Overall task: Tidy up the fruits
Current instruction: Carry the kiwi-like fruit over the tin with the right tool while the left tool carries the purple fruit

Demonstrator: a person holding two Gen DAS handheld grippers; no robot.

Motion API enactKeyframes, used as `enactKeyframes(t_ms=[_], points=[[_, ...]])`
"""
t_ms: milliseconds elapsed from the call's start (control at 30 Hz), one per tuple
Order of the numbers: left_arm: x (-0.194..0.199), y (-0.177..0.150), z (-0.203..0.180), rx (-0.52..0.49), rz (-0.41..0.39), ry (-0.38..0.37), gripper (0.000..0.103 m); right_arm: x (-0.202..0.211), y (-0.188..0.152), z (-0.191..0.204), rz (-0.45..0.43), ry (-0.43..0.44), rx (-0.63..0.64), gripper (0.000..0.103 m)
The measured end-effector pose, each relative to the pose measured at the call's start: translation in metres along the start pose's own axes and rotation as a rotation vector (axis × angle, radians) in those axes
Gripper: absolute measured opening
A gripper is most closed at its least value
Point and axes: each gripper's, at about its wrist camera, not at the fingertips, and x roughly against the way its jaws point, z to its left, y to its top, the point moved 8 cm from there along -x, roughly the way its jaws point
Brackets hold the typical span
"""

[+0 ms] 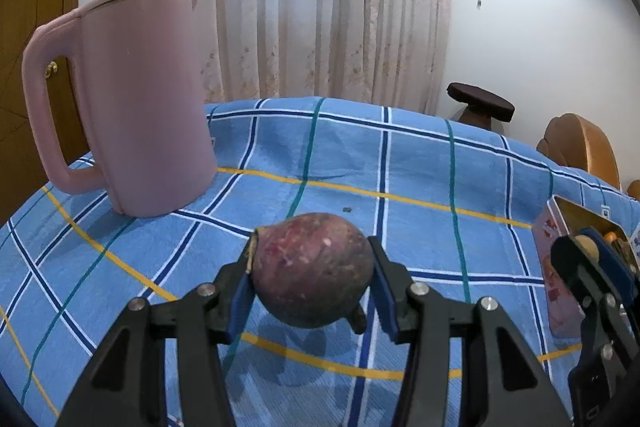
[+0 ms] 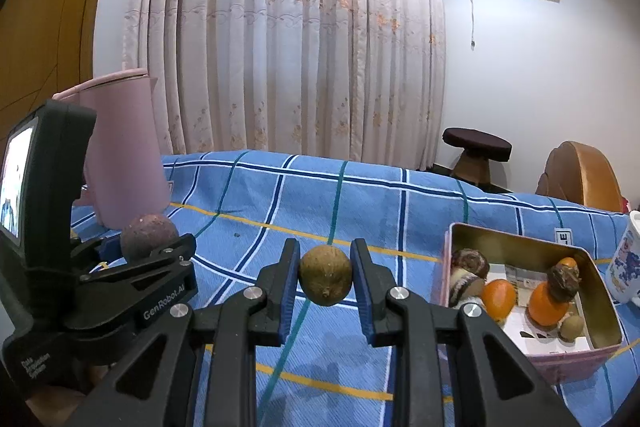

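Observation:
My left gripper [image 1: 312, 267] is shut on a round purple passion fruit [image 1: 314, 269] and holds it above the blue checked cloth [image 1: 360, 163]. It also shows in the right wrist view [image 2: 150, 239] at the left, with the purple fruit [image 2: 149, 235] in it. My right gripper [image 2: 325, 279] is shut on a small brown-green round fruit [image 2: 326, 279], held above the cloth. A pink tin box [image 2: 520, 243] at the right holds several fruits, among them oranges [image 2: 498, 299] and dark shrivelled ones [image 2: 470, 261]. In the left wrist view the right gripper [image 1: 588, 247] and the box [image 1: 552, 227] are at the right edge.
A tall pink jug [image 1: 140, 99] stands on the cloth at the left. A white printed cup [image 2: 628, 259] stands right of the box. A dark stool [image 2: 476, 143] and a wooden chair [image 2: 580, 175] stand behind the table, before a curtain.

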Motion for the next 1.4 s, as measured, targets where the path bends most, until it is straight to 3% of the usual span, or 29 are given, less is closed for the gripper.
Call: enactKeyframes(t_ms=[833,1400], points=[[0.030,-0.017,-0.070,-0.097,-0.028,-0.078,0.053,0.040,-0.019,-0.061,-0.006,-0.043,0.009,0.028],[0.044,-0.019,-0.140,-0.165,-0.070,-0.160,0.053,0.058,-0.012,-0.137,-0.051,-0.120,-0.062,0.028]])
